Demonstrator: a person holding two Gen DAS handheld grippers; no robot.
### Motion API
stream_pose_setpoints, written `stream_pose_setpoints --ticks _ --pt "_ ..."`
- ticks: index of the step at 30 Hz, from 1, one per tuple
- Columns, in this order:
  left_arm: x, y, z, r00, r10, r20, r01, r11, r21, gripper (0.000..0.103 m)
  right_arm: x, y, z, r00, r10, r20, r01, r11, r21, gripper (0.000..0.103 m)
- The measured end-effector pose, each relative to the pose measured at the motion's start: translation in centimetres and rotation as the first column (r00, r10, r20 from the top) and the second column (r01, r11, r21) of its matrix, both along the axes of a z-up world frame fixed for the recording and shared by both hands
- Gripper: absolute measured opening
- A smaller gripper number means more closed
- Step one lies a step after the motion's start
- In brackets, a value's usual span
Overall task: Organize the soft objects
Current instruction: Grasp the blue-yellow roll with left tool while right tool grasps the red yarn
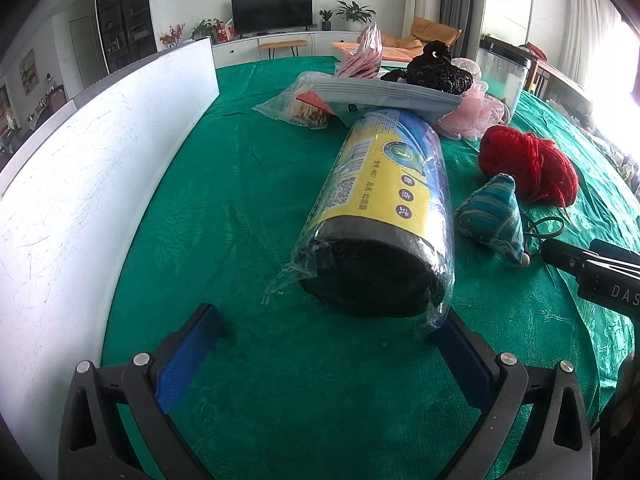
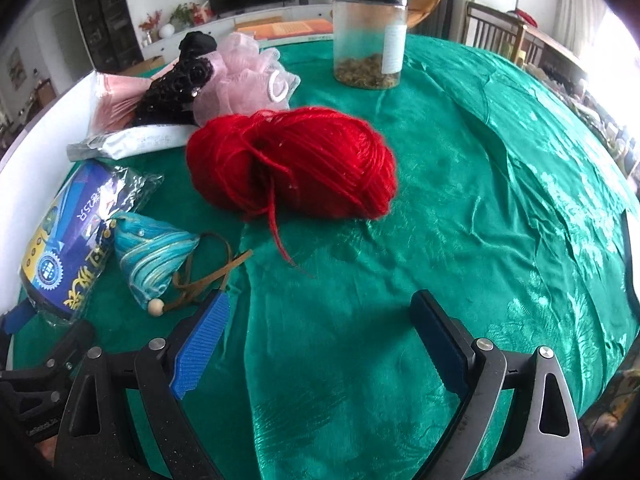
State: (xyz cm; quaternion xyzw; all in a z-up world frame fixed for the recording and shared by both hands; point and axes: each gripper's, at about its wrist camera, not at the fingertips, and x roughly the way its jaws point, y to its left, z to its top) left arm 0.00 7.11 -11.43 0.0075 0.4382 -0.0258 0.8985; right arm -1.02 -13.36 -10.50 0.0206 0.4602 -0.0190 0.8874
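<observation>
Living room behind, television (image 1: 272,11) on a low white cabinet, potted plants alongside. Up front, a desk under a shiny green cloth (image 1: 240,200), white board (image 1: 80,184) standing along its left edge.

Left gripper (image 1: 332,340) low over the cloth, blue fingers (image 1: 186,360) spread wide, clamped on nothing. Just ahead, lying on its side: a wrapped roll of bags (image 1: 384,208), yellow label up, dark end facing the camera, loose wrapper nearly touching the right-hand finger. Far end of the roll tucked under a flat silver packet (image 1: 384,96), with a black knitted piece (image 1: 436,72) on top and a pink mesh puff (image 1: 472,116) beside it.

Right gripper (image 2: 324,336) likewise wide apart and empty, hovering above bare cloth. Dead ahead, red yarn ball (image 2: 296,164), one loose strand trailing toward the camera. To its left, a small teal striped pouch (image 2: 152,256) with brown cord and wooden bead, close to the left-hand finger. Farther back, a clear jar (image 2: 370,40), black lid, upright.
</observation>
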Motion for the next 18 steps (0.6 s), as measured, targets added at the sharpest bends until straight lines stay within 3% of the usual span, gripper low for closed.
stream_pose_setpoints --ticks 18 --pt "0.0 0.0 -0.1 1.000 0.011 0.006 -0.011 1.000 0.003 0.103 -1.7 -0.2 -0.4 0.993 0.070 0.092 -0.068 0.997 -0.025 0.094"
